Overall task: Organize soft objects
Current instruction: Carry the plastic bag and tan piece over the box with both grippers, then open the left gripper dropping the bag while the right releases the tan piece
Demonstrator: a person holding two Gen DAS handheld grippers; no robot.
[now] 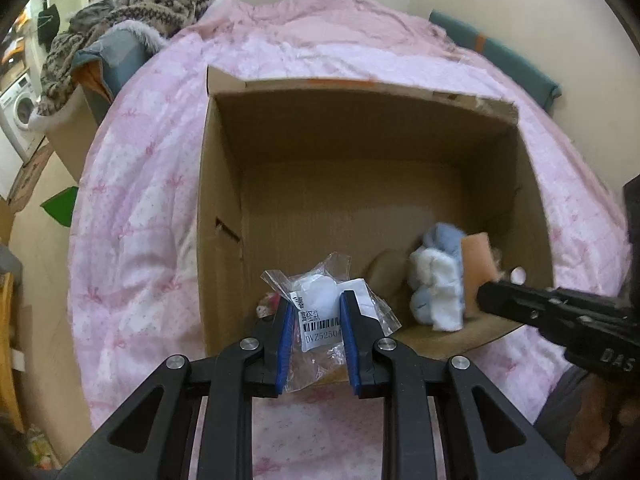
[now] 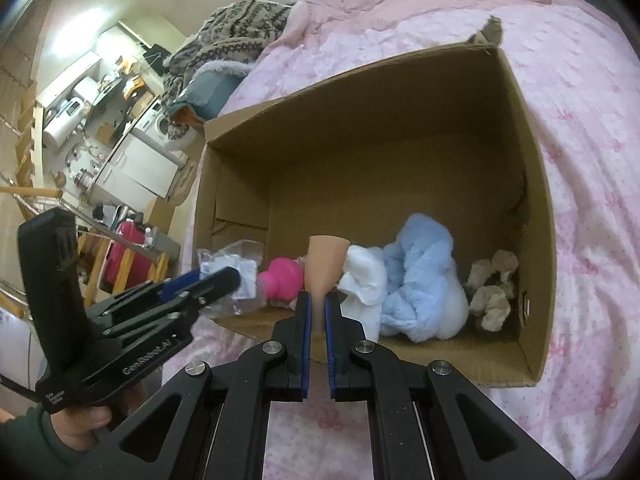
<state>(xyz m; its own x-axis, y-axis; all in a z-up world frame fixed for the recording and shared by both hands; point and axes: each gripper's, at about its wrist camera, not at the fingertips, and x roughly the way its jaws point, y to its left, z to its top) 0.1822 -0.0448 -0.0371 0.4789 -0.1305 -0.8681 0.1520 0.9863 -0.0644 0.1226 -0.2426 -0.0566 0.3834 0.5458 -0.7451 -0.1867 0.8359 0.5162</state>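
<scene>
Left wrist view: left gripper (image 1: 316, 312) clamps a clear plastic packet (image 1: 326, 312) at the cardboard box (image 1: 360, 128)'s 6 o'clock rim.
Right gripper (image 2: 316, 312): nearly closed, pinching a peach silicone piece (image 2: 325, 264) over the near wall.
Already in: blue-and-white plush (image 2: 416, 280), beige plush (image 2: 494, 290), pink toy (image 2: 284, 280).
Left: probably just releasing both.

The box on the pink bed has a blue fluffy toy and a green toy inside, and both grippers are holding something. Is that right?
Not quite. The toy is pink, not green; the right wrist view shows it in the box near the blue fluffy toy. The rest holds: the left gripper holds a plastic bag, and the right gripper holds a tan piece.
</scene>
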